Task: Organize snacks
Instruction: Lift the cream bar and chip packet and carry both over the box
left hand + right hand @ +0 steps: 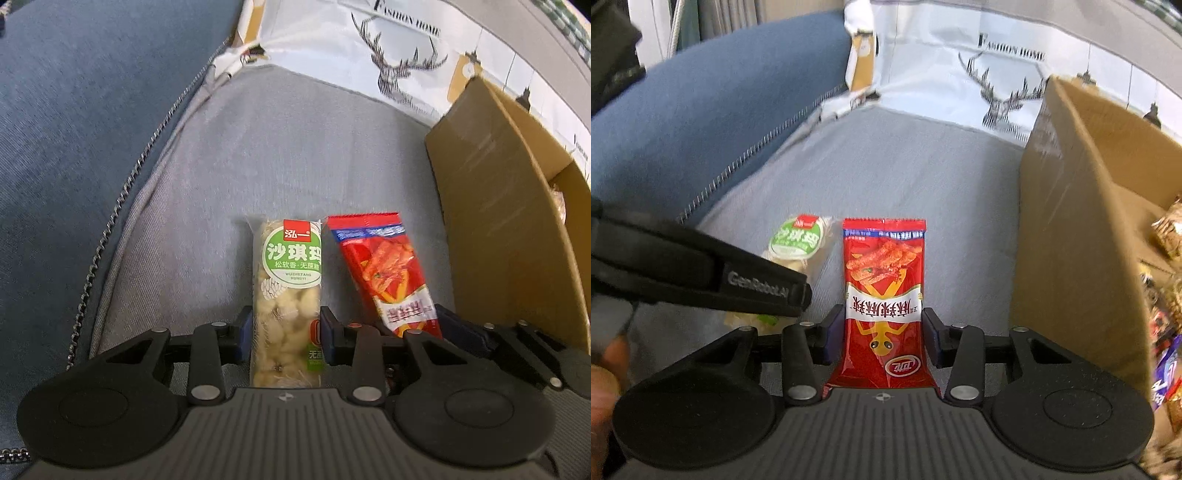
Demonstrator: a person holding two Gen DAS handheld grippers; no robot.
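The pale bar is pinched at mid-length by the left gripper, the red pack by the right gripper; the box stands at three o'clock. Both judged light, crinkly, slippery, crushable.

A clear-wrapped snack bar with a round green label and pale puffed pieces lies lengthwise on the grey cushion. Just beside it on the right lies a red packet printed with spicy strips and a yellow lizard figure, its serrated end pointing away.
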